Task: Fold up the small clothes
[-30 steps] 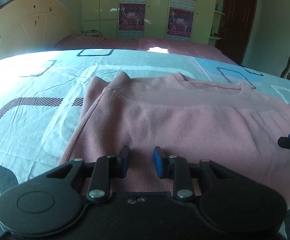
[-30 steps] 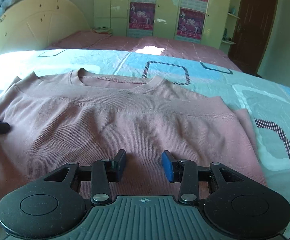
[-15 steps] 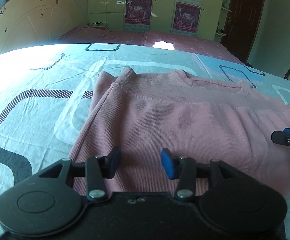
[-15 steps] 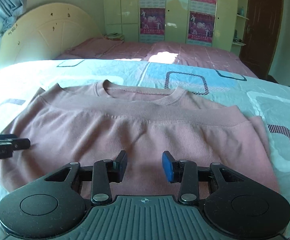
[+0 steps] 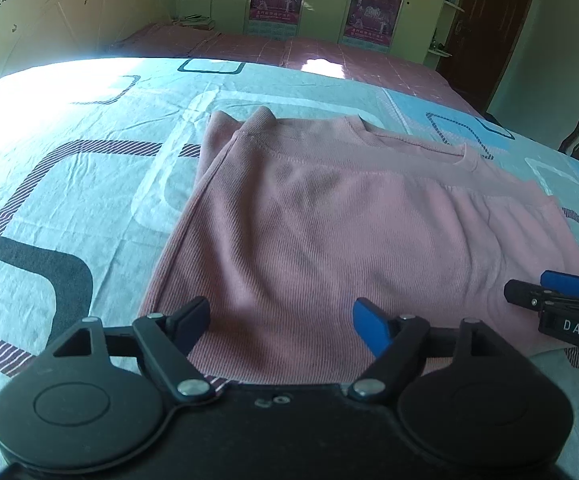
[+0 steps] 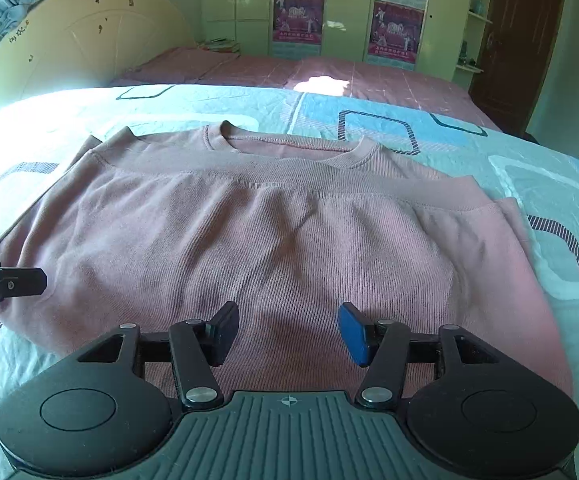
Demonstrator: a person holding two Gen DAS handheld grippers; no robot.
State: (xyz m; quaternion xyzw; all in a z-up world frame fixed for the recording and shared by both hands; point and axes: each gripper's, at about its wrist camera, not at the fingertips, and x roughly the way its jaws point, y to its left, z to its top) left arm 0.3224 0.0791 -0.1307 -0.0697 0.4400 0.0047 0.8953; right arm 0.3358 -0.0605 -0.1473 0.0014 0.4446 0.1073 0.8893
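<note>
- A pink ribbed knit sweater (image 6: 281, 240) lies flat on a bed covered by a light blue sheet with dark rounded-square outlines (image 5: 69, 168).
- The sweater is folded once: its bottom hem band lies across the chest, just below the round neckline, which faces the far side of the bed.
- The left gripper (image 5: 281, 322) hovers over the near left portion of the folded sweater. Its jaws are opening, with nothing clamped between them; only the cloth surface shows below the gap.
- The right gripper (image 6: 285, 330) hovers over the near middle of the sweater. Its jaws are also opening, and the blue pad (image 6: 351, 332) presses on nothing.
- Each gripper appears at the edge of the other's wrist view, so the two stand side by side over the near fold.
- Beyond the sheet lies a dusky pink quilted bedspread (image 6: 329, 76), then a pale green wardrobe with posters (image 6: 349, 12) and a cream arched headboard (image 6: 89, 44).
</note>
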